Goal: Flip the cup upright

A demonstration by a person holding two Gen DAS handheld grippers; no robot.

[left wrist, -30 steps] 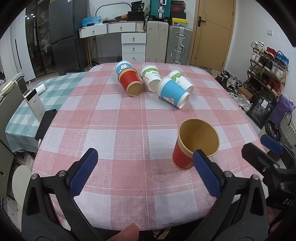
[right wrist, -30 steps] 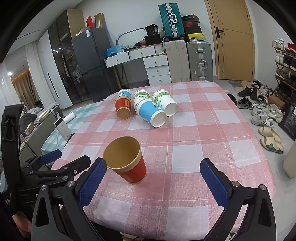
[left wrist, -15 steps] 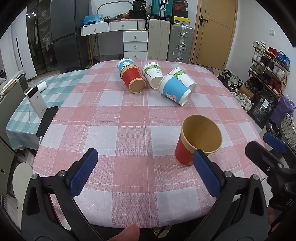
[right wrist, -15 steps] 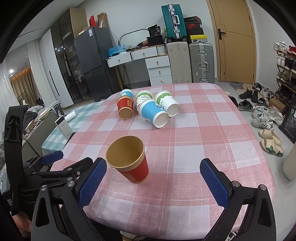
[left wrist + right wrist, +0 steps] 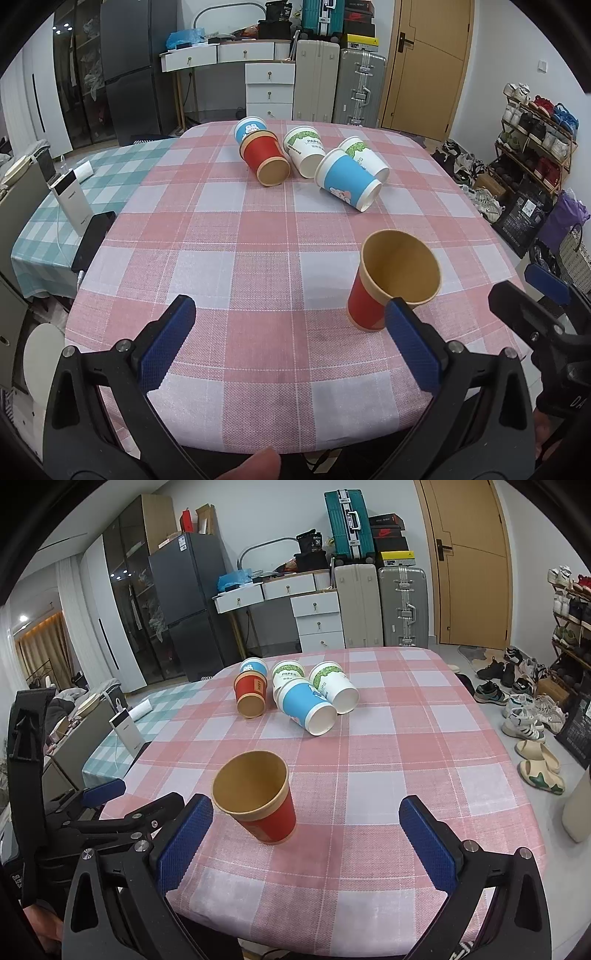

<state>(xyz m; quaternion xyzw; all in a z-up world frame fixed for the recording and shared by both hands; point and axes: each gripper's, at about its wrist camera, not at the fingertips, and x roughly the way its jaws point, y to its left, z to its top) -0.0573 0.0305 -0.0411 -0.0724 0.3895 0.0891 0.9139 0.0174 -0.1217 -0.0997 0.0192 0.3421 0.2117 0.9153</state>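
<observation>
Since a second ago both wrist views have drawn slightly back from the table, and the upright red cup (image 5: pixel 384 291) has not shifted. The left gripper (image 5: pixel 291 343) hovers low with its jaws spread wide — the cup stands just ahead of its right finger. The right gripper (image 5: pixel 310 845) is equally splayed, the cup just ahead of its left finger. Ribbed blue pads (image 5: pixel 183 843), tapered paper cup, kraft-brown inside. Beyond lie five toppled cups (image 5: pixel 347 177) on the pink checked tablecloth (image 5: pixel 236 266).
</observation>
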